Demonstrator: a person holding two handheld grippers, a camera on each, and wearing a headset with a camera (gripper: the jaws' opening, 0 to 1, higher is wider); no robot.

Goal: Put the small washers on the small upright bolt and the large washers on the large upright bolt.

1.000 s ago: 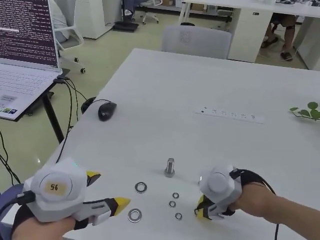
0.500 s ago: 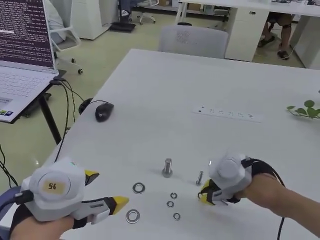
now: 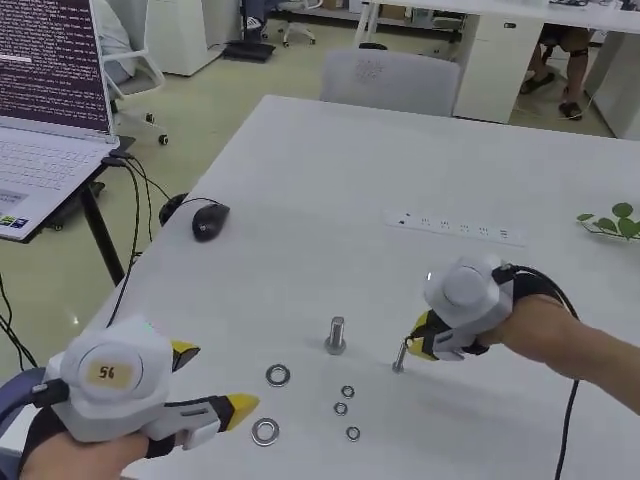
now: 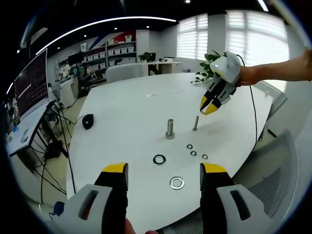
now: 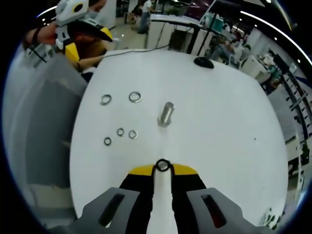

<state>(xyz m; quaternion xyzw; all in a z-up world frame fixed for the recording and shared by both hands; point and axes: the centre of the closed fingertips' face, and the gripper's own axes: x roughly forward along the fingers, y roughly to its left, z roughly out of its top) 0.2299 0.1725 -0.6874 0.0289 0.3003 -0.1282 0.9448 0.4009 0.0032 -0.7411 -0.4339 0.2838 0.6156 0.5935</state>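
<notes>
Right gripper (image 4: 207,107) just above small upright bolt (image 4: 196,123)

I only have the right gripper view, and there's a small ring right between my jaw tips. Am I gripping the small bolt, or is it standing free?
Observer: Standing free, it looks: in the left gripper view the small bolt is upright on the table, with the tips of the right gripper up and to one side of its head.
Operator: What about the left gripper?
Observer: Its jaws stand wide open and empty, aimed at the nearer large washer.
Operator: Anything farther out on the table?
Observer: A white power strip lies beyond the large bolt.
</notes>
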